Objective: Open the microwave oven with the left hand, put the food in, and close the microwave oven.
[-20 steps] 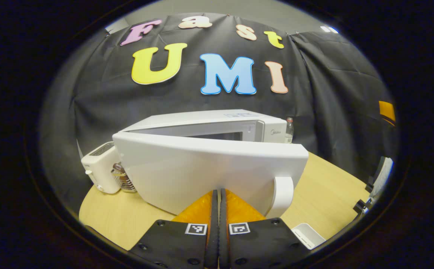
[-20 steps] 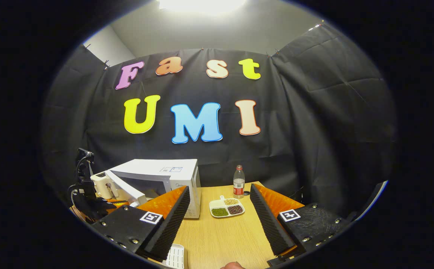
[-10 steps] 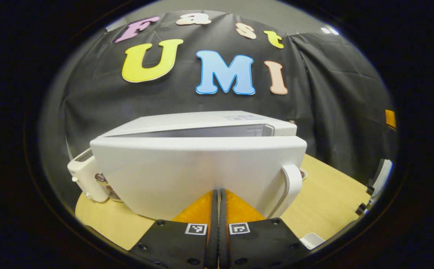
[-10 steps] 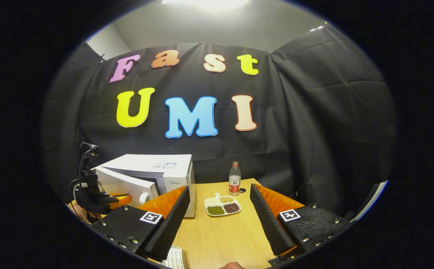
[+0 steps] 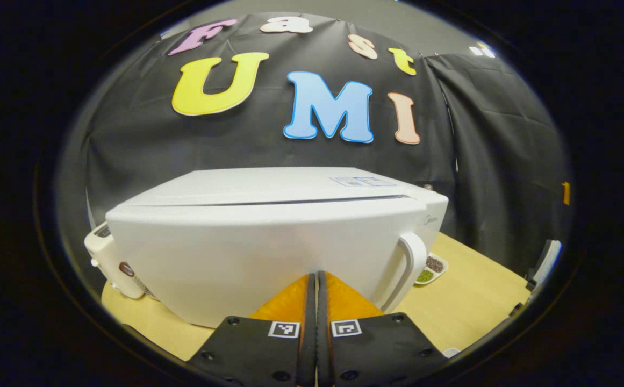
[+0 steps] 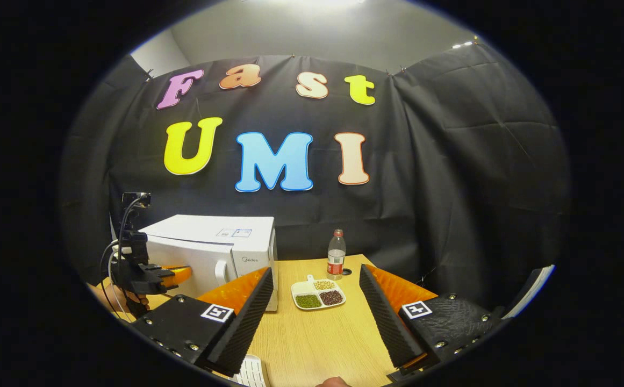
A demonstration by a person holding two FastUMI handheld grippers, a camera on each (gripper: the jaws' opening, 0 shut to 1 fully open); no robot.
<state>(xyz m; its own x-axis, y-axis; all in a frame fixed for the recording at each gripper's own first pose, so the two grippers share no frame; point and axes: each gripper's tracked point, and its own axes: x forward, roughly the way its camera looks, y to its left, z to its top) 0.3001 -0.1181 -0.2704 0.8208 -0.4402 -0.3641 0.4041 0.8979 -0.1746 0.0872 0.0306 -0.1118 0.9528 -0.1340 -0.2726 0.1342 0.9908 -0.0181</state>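
Here the left hand-held gripper has its two fingers pressed flat together with nothing between them, and their tips rest against the white door of the microwave oven. In the left gripper view the door sits almost flush with the body, a thin dark seam running along its top edge, and its curved white handle stands just to the right of the fingertips. In the right gripper view the same left hand-held gripper shows farther off, held by a hand low at the left, with its tip touching the oven's front beside the handle.

The right hand-held gripper hovers over the wooden desk with its fingers spread wide and nothing held. Between them, farther back, lies the food: a white divided dish with green, dark red and pale beans in separate compartments, standing on the desk just to the right of the oven and apart from it. In the left gripper view the edge of that dish peeks out past the oven's right corner. A clear plastic bottle with a red cap stands upright behind the dish, near the black cloth wall. A small white appliance sits beside the oven's left end.
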